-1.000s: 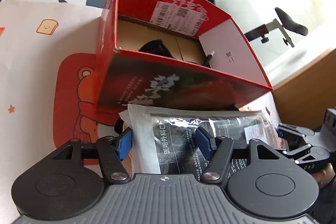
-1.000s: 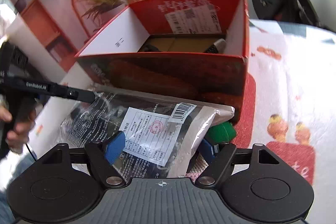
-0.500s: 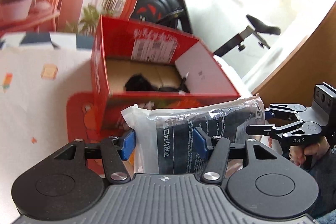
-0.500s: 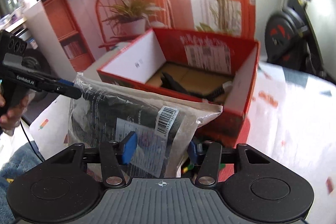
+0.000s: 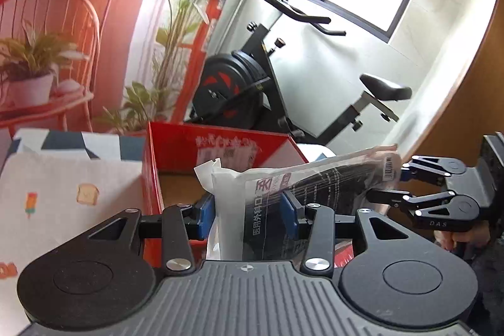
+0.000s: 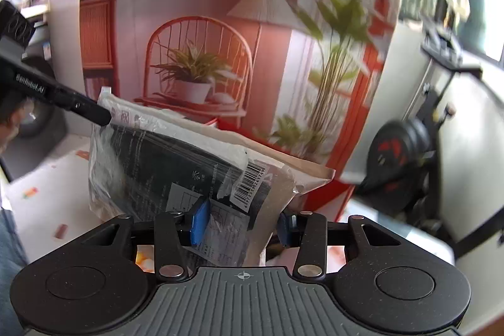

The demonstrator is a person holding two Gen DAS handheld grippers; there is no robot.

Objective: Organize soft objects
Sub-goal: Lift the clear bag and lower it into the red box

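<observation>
I've got both grippers on the same plastic pack [image 5: 302, 194], a clear bag with a dark folded item inside and a barcode sticker. My left gripper [image 5: 249, 214] is clamped on one end, blue pads [image 5: 206, 216] pressing the bag from both sides. My right gripper [image 6: 241, 222] is clamped on the other end, near the printed label. In the left wrist view the right gripper shows at the far right, pinching the bag's far edge. The pack hangs in the air between the two, above the open red box [image 5: 220, 153], clear of the tablecloth [image 5: 63, 203]. The box sits on the table's far side, close to its far edge; its near wall is hidden by the pack. An exercise bike [image 5: 283, 84] stands behind the table.
</observation>
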